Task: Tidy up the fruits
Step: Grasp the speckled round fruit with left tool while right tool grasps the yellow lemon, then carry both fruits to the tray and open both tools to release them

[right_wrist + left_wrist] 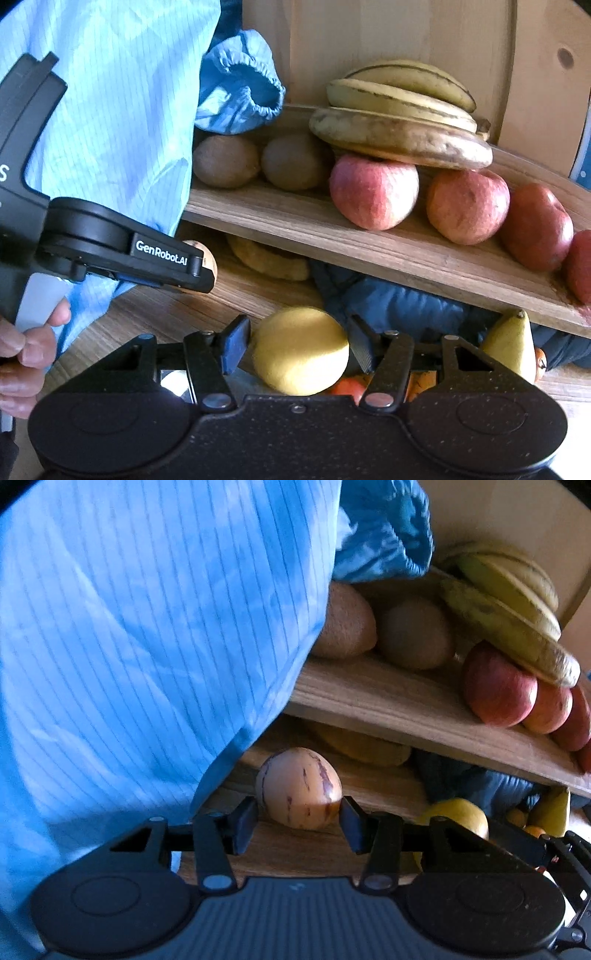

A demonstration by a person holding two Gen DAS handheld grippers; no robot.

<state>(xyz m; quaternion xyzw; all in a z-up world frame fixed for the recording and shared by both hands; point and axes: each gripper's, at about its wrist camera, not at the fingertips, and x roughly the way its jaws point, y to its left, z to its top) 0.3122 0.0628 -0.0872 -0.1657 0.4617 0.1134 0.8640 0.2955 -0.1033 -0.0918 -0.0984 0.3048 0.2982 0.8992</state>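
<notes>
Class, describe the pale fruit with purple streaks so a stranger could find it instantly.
Start at the wooden two-tier shelf. On the lower tier, between the left gripper fingers, sits the pale fruit. Only it is cream-coloured and egg-shaped with purple streaks.

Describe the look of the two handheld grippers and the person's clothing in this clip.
Both grippers, left and right, are matte black plastic with round pivot housings, silver rivets and flat dark finger pads. The left one's side reads "GenRobot.AI" in white. The person wears a light blue pinstriped garment with an elastic-gathered cuff.
</notes>
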